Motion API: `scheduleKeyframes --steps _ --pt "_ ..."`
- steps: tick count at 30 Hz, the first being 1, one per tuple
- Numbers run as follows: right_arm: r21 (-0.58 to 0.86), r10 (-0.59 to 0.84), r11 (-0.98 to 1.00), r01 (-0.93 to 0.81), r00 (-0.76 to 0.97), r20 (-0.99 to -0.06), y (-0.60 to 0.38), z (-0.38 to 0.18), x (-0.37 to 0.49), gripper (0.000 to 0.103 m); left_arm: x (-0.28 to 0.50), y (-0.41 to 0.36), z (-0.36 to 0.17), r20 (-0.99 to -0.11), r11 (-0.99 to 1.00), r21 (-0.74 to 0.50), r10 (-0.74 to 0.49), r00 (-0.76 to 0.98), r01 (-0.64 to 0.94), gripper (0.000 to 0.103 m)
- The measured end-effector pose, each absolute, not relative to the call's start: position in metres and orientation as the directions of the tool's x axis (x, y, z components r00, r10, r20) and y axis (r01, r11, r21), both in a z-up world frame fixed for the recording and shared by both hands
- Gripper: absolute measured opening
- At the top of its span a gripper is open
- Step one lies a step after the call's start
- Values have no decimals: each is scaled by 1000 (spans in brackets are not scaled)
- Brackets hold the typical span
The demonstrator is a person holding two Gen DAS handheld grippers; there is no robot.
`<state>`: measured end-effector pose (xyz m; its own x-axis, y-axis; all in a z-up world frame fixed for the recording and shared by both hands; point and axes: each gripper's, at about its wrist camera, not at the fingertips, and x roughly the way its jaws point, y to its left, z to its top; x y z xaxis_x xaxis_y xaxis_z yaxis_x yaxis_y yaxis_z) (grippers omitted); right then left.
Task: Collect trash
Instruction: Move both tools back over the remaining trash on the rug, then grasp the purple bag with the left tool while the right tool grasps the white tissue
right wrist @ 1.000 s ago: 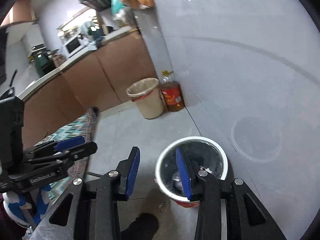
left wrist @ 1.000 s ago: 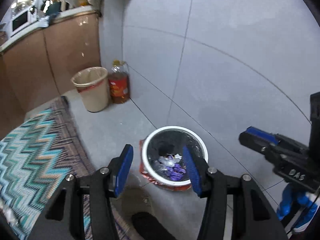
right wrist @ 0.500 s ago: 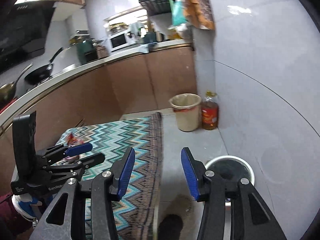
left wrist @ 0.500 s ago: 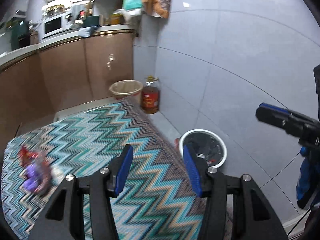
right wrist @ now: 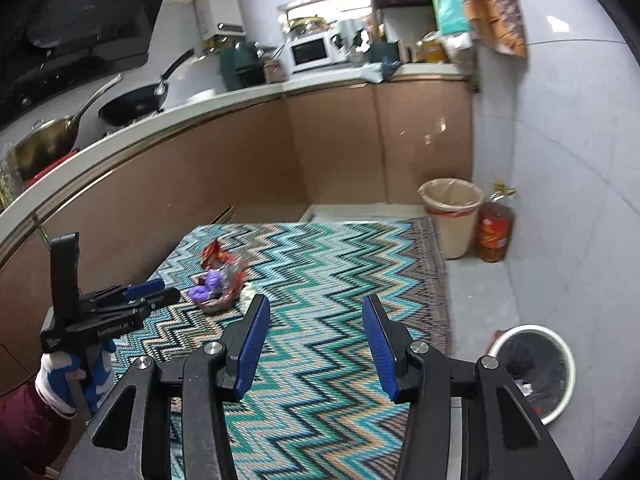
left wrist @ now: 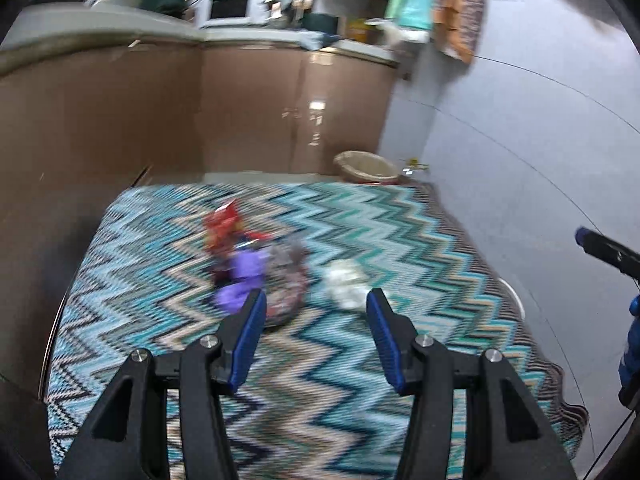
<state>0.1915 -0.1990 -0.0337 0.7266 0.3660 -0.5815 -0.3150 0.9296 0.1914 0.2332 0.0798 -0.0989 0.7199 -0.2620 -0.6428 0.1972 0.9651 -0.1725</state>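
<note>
Both the left gripper [left wrist: 316, 308] and the right gripper [right wrist: 312, 316] are hanging open and empty above the zigzag rug [right wrist: 340, 280], and the trash, a red wrapper [right wrist: 216, 257], purple scraps [right wrist: 206, 282] and a white wad [left wrist: 346, 282], is lying bunched mid-rug, well apart from the white-rimmed bin [right wrist: 532, 372]. Because the pieces are touching, a careless pinch is likely snagging only one scrap, or rug pile, and scattering the rest. The left view is smearing the pile, and the bin's contents are sitting half hidden behind the right gripper's finger.

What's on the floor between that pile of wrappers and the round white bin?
Only zigzag rug, then bare grey floor, lies between the wrappers and the white bin, seen from the right wrist.
</note>
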Motion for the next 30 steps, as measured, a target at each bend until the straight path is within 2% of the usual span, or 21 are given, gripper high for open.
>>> scheduleKeyframes --steps 6,12,17,22,27,30 --pt "202 408 907 -369 656 -634 -162 -64 222 45 260 124 -128 -670 957 -260 -274 690 127 49" --pt "216 440 883 -417 575 -690 -122 -98 258 45 290 131 -153 -688 936 -334 -321 651 109 49" --pt "234 466 860 -453 512 -721 -96 -124 285 46 310 133 -171 -695 917 -387 -360 622 98 39" --pt "252 489 838 -484 460 -741 -73 -147 306 46 317 134 -182 -701 904 -416 -388 599 98 25" --pt "263 492 832 -489 429 -758 -58 -165 320 46 317 135 -184 -689 896 -431 -403 603 107 18" --pt "269 491 832 -486 417 -765 -57 -169 323 32 313 134 -180 -680 899 -423 -399 615 114 15"
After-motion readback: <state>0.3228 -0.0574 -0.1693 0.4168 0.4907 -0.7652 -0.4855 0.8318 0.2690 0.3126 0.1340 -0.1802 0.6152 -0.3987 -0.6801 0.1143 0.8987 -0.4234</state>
